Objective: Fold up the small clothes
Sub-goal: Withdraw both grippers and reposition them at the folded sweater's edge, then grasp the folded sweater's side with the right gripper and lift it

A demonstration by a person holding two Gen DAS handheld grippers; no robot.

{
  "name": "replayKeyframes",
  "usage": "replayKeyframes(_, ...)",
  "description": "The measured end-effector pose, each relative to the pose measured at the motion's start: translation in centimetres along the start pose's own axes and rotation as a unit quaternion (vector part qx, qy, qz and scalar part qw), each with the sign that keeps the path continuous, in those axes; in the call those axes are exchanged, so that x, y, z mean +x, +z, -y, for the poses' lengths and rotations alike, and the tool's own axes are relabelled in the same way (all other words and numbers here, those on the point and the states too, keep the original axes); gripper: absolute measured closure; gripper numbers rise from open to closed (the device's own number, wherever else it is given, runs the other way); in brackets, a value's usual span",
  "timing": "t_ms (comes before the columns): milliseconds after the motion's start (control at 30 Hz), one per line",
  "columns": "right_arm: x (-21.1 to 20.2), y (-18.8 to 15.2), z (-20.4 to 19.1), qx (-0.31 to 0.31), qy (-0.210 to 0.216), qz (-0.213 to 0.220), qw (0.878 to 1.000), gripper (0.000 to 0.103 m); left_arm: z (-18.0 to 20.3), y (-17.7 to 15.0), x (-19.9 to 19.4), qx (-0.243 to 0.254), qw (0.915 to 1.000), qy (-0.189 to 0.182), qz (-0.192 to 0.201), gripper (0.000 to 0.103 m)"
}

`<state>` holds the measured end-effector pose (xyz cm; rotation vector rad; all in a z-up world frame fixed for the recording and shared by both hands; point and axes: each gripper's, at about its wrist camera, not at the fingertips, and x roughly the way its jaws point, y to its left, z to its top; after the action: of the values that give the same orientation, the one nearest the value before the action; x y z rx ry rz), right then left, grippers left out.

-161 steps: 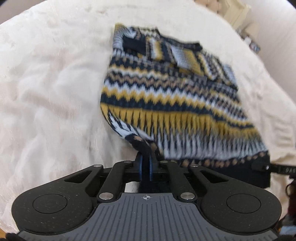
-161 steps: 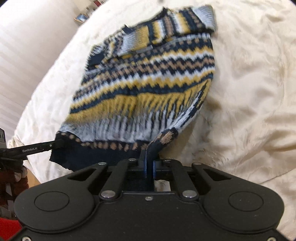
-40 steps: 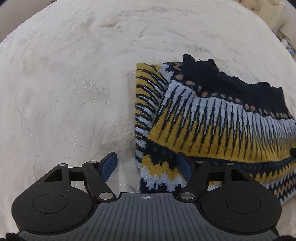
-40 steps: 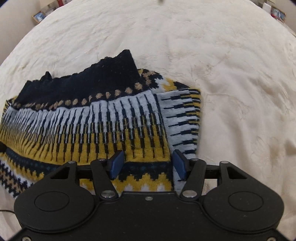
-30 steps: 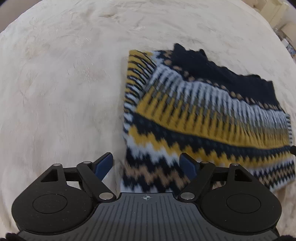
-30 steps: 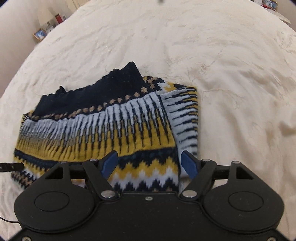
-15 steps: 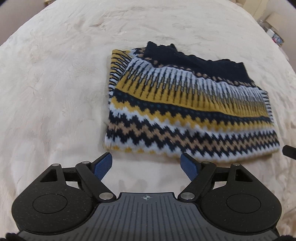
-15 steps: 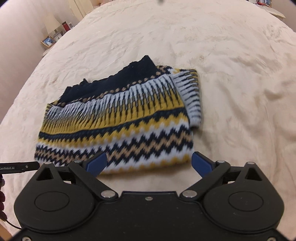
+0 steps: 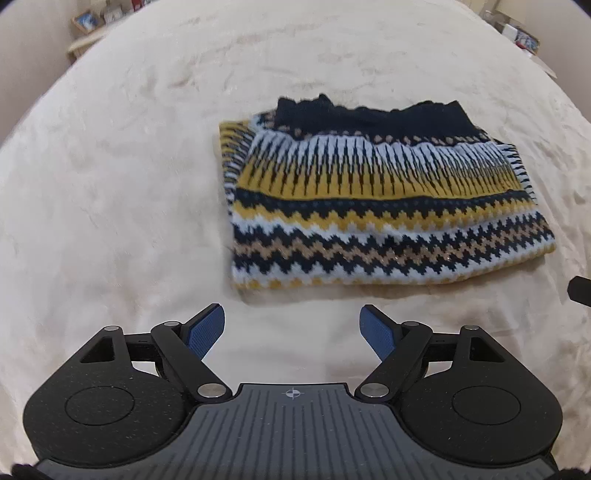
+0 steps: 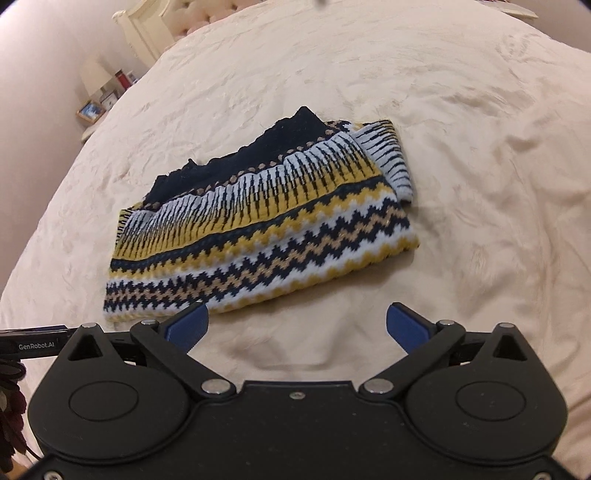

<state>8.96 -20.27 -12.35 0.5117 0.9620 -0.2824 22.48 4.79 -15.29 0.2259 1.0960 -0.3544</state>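
Observation:
A small knitted sweater (image 9: pixel 384 206) with navy, yellow, white and tan zigzag bands lies folded in a flat rectangle on the cream bedspread (image 9: pixel 129 184). It also shows in the right wrist view (image 10: pixel 266 229). My left gripper (image 9: pixel 293 325) is open and empty, just short of the sweater's near edge. My right gripper (image 10: pixel 297 325) is open and empty, also just short of the near edge. The tip of the left gripper (image 10: pixel 33 338) shows at the left edge of the right wrist view.
The bedspread (image 10: pixel 480 184) spreads wide on all sides of the sweater. A bedside shelf with picture frames and small items (image 10: pixel 99 99) stands at the far left by the wall. A cream headboard (image 10: pixel 147 26) is at the back.
Both grippers, shut on the sweater's hem earlier, folded it over, let go and opened. In the last second both have drawn back and up from the folded sweater.

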Motion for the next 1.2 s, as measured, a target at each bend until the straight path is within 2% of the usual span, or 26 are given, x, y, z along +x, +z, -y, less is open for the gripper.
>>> replayKeyframes(300,-0.9,-1.4,-0.9,0.050,0.004,0.014,0.999,0.001,0.6,0.6,-2.0,0.039,0.9963,0.057,0.051,0.023)
replayKeyframes(433,-0.8,-1.1,-0.8,0.050,0.006,0.012,0.999,0.001,1.0,1.3,-1.9,0.031,0.9969,0.050,0.053,0.024)
replayKeyframes(600,-0.1,0.1,0.1,0.047,0.016,0.006,0.999,0.001,2.0,2.2,-1.5,0.012,0.9981,0.018,0.057,0.025)
replayKeyframes(767,1.6,1.9,1.8,0.050,0.022,-0.003,0.998,0.001,3.8,3.3,-0.3,0.008,0.9982,0.001,0.060,0.025)
replayKeyframes(1200,6.3,7.0,7.7,0.040,0.032,-0.021,0.998,0.001,7.9,6.5,7.7,-0.033,0.9990,-0.012,0.027,0.026)
